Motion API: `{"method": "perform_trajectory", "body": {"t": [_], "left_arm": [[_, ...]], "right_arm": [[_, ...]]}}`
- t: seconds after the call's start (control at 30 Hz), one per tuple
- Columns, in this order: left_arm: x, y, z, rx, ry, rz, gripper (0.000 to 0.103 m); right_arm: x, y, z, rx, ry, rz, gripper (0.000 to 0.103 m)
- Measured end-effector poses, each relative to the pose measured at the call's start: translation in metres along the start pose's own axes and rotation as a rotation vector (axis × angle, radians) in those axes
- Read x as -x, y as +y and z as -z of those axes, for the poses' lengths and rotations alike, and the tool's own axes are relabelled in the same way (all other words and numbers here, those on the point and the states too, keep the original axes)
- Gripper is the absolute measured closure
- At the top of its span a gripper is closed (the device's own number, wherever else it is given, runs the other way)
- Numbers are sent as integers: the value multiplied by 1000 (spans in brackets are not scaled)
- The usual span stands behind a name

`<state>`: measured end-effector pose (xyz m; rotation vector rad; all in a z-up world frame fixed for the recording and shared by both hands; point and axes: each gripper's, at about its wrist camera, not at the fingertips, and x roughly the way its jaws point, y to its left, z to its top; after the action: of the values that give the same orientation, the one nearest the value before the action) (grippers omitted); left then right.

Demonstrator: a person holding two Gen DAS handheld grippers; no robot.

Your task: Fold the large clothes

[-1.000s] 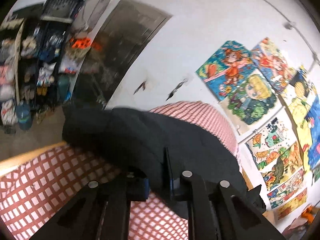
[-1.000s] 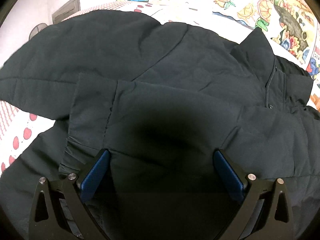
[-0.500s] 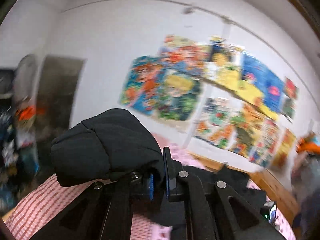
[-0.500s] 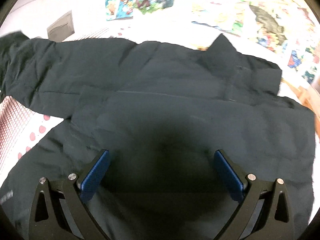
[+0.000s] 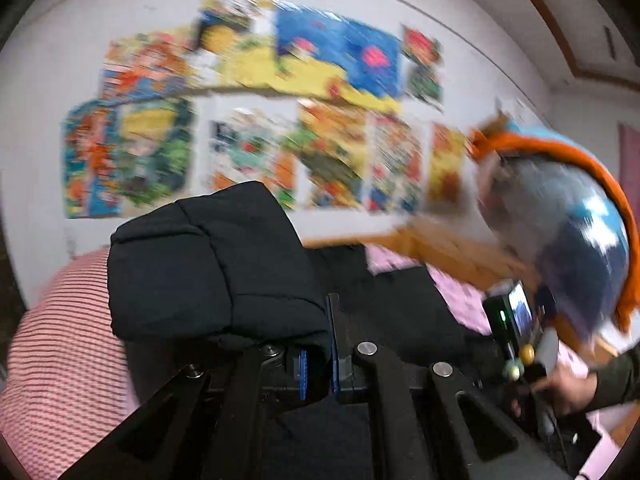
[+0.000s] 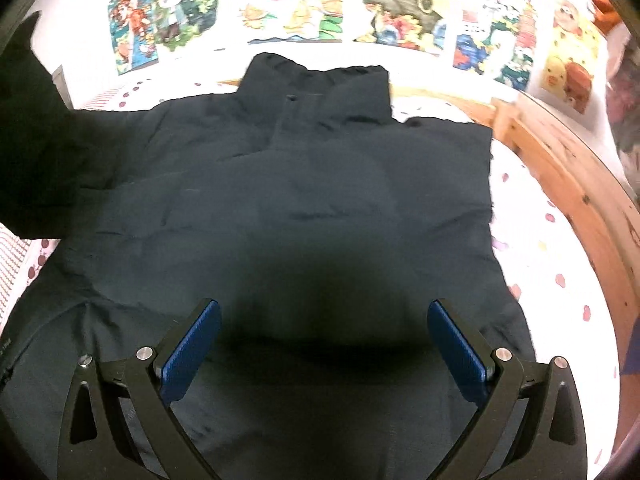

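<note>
The left gripper [image 5: 318,364] is clamped almost fully closed on a puffy fold of the black jacket [image 6: 288,208]: the padded sleeve [image 5: 212,264] bulges up and to the left of its blue pads, lifted clear of the bed. The left wrist view is badly smeared, so I cannot tell exactly which part of the sleeve the pads pinch, though it looks like the cuff end. Ahead of this claw the rest of the jacket lies dark across the bedsheet [image 5: 56,360], and a person's hand [image 5: 560,392] with a small lit device shows low at its right.

The right gripper [image 6: 324,344] stands wide open with nothing between its pads, hovering above the jacket's lower body. From this claw the jacket spreads forward, flat on the spotted sheet [image 6: 540,240], collar [image 6: 320,88] at the far end near the wooden bed frame [image 6: 580,184]. The raised sleeve is the dark mass at its far left.

The step in hand appears to be folding the left sleeve inward over the torso. The next move calls for carrying the pinched sleeve across the chest, laying it flat along the body line, and only then releasing it. The open right claw is well placed to press down and hold the body panel so it does not drag.
</note>
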<state>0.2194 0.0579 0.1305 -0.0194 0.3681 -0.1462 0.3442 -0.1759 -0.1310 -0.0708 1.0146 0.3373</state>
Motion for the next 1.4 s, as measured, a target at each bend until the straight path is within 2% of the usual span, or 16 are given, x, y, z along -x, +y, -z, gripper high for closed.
{"method": "perform_trajectory", "body": {"t": [0.17,0.3,0.47,0.5,0.6,0.67,0.73,0.77,0.8,0.87,0.93,1.03,1.17,1.27,1.4], "left_arm": [[-39,-33,19,-64,106,116,95],[-66,-53,46,-99,235,193,95],[-89,-68,84,-145,383,215,95],[-95,-68,90,-141,433,225,95],[-101,-65,98,-99,506,268,93],[-100,-61,101,-68,532,308,84],[-93,-58,103,-42,544,347,61],[-89,-56,105,-30,545,366,37],[-83,-55,107,-13,537,393,21],[-75,-53,109,9,533,418,18],[-73,-48,110,29,563,415,18],[-68,-35,112,80,583,392,18],[-58,-11,106,163,558,319,18],[-51,10,97,214,515,232,18],[-46,41,87,250,446,64,16]], "right_arm": [[-5,-14,11,10,25,42,2],[-9,-25,21,6,38,75,2],[-26,-39,30,-59,84,70,2],[-29,-40,31,-65,88,69,2],[-31,-41,33,-66,88,63,2],[-33,-40,34,-60,87,60,2],[-34,-40,34,-53,84,57,2],[-33,-40,34,-54,83,57,2],[-33,-40,34,-56,82,56,2],[-32,-42,34,-65,75,48,2],[-29,-45,36,-87,59,24,2],[-20,-59,41,-203,14,-127,2],[-11,-81,49,-373,-14,-309,2],[-8,-88,55,-440,-10,-439,2],[-7,-73,56,-407,18,-534,2]]}}
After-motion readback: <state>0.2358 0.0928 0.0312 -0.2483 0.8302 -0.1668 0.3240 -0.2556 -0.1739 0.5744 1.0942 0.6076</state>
